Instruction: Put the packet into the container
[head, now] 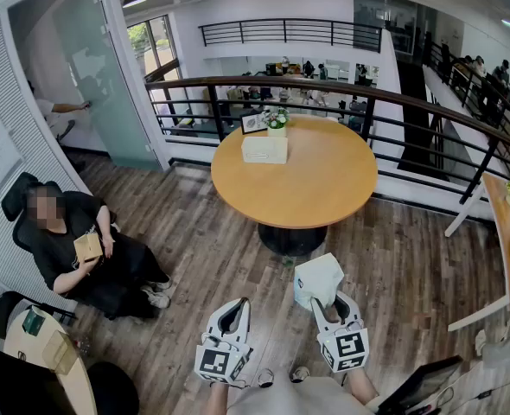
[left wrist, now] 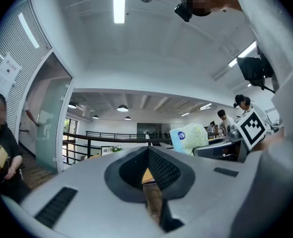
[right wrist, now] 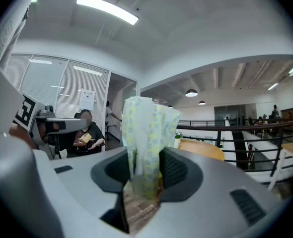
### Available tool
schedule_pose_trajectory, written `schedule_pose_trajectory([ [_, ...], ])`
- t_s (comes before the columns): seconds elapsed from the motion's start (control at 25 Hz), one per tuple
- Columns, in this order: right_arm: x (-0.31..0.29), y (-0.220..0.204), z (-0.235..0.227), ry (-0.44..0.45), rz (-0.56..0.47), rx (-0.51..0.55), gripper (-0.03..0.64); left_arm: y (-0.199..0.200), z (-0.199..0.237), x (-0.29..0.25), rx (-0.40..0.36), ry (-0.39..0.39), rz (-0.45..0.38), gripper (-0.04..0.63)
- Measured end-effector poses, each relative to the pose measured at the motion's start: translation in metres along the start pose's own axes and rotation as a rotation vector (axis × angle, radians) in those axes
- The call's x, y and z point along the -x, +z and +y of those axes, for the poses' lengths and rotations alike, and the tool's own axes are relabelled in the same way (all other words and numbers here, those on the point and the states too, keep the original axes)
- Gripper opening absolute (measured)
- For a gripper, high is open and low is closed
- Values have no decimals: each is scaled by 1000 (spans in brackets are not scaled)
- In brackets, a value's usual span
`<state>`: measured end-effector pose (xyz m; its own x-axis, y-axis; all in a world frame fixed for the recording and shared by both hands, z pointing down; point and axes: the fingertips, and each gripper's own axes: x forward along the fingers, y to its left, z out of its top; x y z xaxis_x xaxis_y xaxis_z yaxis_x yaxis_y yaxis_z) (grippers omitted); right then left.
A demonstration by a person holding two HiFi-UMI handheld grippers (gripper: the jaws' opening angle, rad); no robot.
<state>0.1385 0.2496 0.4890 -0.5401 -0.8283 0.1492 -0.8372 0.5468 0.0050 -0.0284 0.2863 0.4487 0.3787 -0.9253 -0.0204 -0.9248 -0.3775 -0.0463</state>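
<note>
Tissue packet, judged soft, light and crushable, sits pinched by one end in the right gripper, short of the round table. The white container stands on that table. Left gripper closed, empty.

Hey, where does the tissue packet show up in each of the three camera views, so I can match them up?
Head view: the packet is low and centre-right, gripped by the right tongs.
Left gripper view: the packet is right of centre, past the grey body.
Right gripper view: the packet is dead centre, upright between the jaws.
Shared landmark: the seated person in black, on the left side in all three views.
</note>
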Motion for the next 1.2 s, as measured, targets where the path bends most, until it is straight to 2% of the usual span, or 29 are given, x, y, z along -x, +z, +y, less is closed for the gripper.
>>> schedule_pose_trajectory([
  [0.24,-12,1,6,36,-7,-1,149,0,9,5,-6,45,2,5],
  [0.84,-11,3,-1,44,-23,-17,149,-4,3,-7,-8,37,6,5],
  [1.2,-8,0,-14,39,-21,-12,149,-4,-11,-31,-56,21,28,5],
])
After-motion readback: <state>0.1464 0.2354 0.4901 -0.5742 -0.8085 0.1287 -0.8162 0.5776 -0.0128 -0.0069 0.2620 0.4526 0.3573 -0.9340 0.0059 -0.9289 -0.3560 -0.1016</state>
